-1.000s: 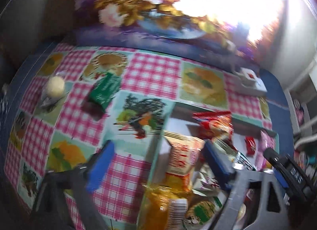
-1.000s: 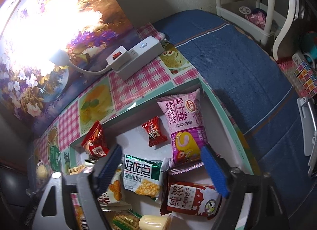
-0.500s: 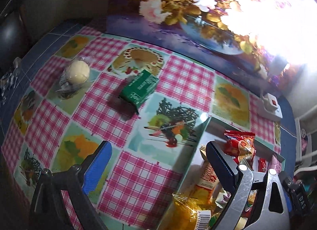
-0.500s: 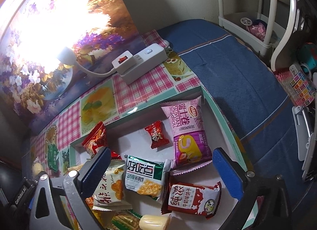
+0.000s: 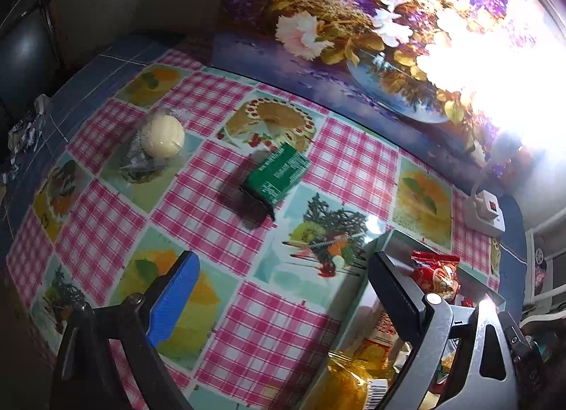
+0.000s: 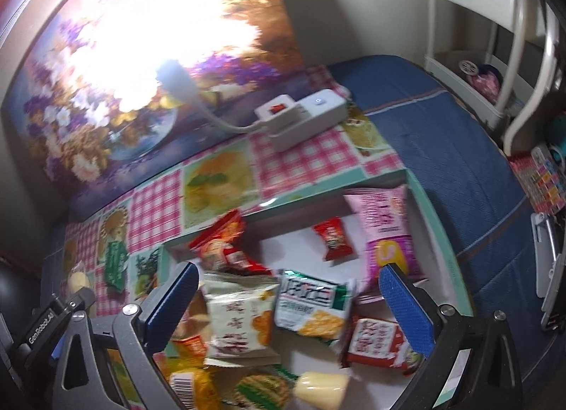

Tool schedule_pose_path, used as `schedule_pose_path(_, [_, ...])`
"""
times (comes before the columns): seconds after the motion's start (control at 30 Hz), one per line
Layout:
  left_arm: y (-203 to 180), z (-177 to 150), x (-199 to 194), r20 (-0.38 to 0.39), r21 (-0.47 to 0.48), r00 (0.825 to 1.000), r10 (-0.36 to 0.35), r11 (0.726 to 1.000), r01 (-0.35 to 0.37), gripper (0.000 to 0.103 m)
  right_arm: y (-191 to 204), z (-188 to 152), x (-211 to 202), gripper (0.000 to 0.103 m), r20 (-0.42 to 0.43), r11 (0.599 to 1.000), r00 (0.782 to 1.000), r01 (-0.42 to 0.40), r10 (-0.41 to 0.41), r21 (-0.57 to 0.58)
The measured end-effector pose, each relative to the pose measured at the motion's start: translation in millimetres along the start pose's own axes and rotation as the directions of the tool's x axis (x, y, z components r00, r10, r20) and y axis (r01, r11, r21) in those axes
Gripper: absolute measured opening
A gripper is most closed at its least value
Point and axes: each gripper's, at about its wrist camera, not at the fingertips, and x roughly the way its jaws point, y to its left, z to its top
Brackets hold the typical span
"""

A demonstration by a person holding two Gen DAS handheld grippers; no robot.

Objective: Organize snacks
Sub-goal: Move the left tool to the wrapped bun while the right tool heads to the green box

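A green snack box lies on the checked tablecloth, with a round pale bun in clear wrap to its left. My left gripper is open above the cloth, short of both, nothing between its fingers. At the right, a shallow white box holds several snack packets: a pink one, a small red one, a green-and-white one. My right gripper hangs wide open over that box, holding nothing. The green box shows far left there too.
A white power strip with a cord lies behind the white box against a flower painting. Blue cloth covers the surface to the right. A white rack stands at the far right. Crumpled wrappers lie past the tablecloth's left edge.
My left gripper has swung left, off the white box and over the tablecloth toward the green box. My right gripper has widened and lifted above the packets.
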Motion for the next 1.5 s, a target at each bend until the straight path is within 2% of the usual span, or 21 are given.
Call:
schedule_pose_path(0.2, [14,8,-10,0.046,0.033,0.997,0.068,0.997,-0.069,0.096,35,-7,2,0.103,-0.027,0.995,0.999,-0.049,0.047,-0.090])
schedule_pose_path(0.33, [23,13,-17,0.068,0.054,0.994,0.091,0.994,-0.094,0.096,56,-13,6,0.103,-0.046,0.986,0.999,-0.030,0.023,-0.162])
schedule_pose_path(0.53, [37,17,-19,0.068,0.064,0.993,0.098,0.993,-0.103,0.096,76,-19,9,0.103,-0.058,0.978,0.998,-0.036,0.024,-0.207])
schedule_pose_path(0.77, [60,24,-20,0.072,0.070,0.986,0.151,0.985,-0.156,0.096,95,-27,15,0.103,-0.086,0.967,0.996,-0.040,0.019,-0.251])
schedule_pose_path(1.03, [99,36,-15,0.046,0.032,0.985,0.169,0.985,-0.171,0.096,122,-39,15,0.103,-0.066,0.950,0.998,0.000,-0.021,-0.311])
schedule_pose_path(1.23, [129,44,-9,0.031,-0.007,0.980,0.197,0.980,-0.197,0.096,149,-53,18,0.103,-0.070,0.933,0.997,-0.017,-0.009,-0.361])
schedule_pose_path(1.5, [168,54,4,-0.008,-0.083,0.985,0.174,0.981,-0.174,0.096,174,-67,30,0.103,-0.083,0.914,0.996,-0.013,-0.023,-0.406])
